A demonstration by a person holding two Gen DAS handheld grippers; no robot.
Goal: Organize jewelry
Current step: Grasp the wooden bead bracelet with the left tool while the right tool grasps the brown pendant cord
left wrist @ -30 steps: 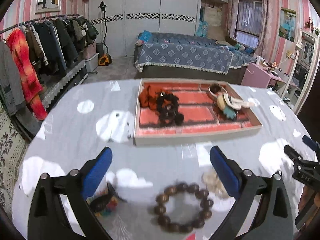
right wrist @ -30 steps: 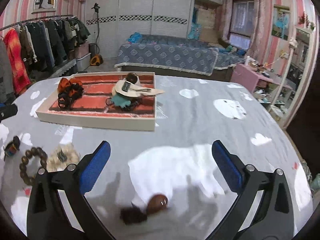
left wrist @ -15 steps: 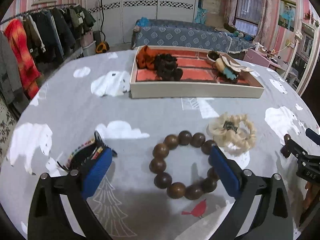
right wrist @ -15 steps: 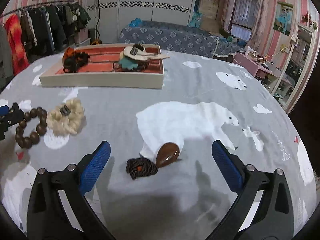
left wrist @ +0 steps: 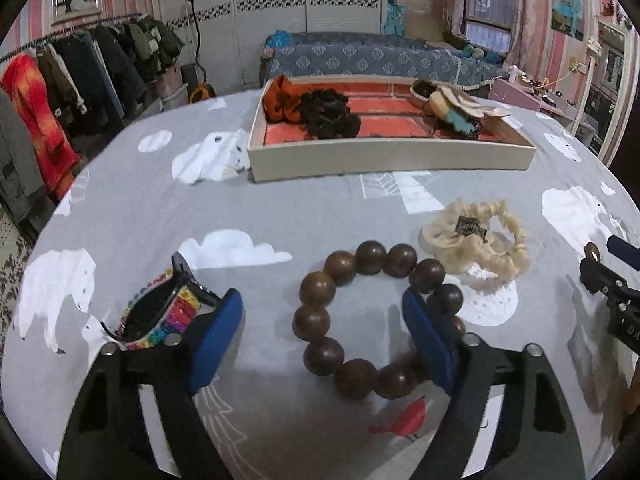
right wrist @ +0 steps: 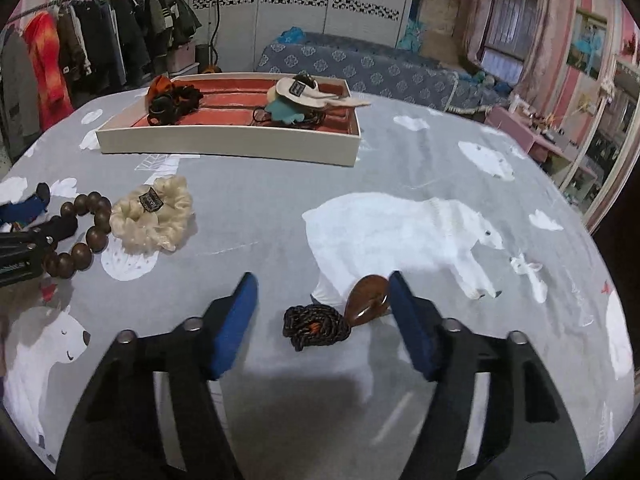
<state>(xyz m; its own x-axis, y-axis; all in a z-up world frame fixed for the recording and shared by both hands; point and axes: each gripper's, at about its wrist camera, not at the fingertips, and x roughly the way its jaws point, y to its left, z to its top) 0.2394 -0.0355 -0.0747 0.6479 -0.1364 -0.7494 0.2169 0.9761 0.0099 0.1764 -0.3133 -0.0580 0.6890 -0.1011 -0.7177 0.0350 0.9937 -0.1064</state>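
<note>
My left gripper (left wrist: 322, 320) is open and low over a brown wooden bead bracelet (left wrist: 316, 322); its right finger rests inside the ring's right side. A multicoloured woven band (left wrist: 160, 314) lies just left of the left finger. A cream scrunchie (left wrist: 476, 240) lies to the right. My right gripper (right wrist: 322, 308) is open around a brown pendant (right wrist: 368, 298) on a dark braided cord (right wrist: 314, 326). The bracelet (right wrist: 86, 232) and scrunchie (right wrist: 154, 212) also show in the right wrist view.
A cream tray with a red lining (left wrist: 392, 156) (right wrist: 228, 144) stands further back, holding dark and orange hair ties and cream and teal pieces. The table has a grey cloth with white bear prints (right wrist: 400, 232). A clothes rack (left wrist: 60, 80) and a bed (left wrist: 360, 60) are beyond.
Both grippers have come down and forward toward the table. The left one has closed in over the bead bracelet, the right one over the pendant and cord. Both jaws have narrowed.
</note>
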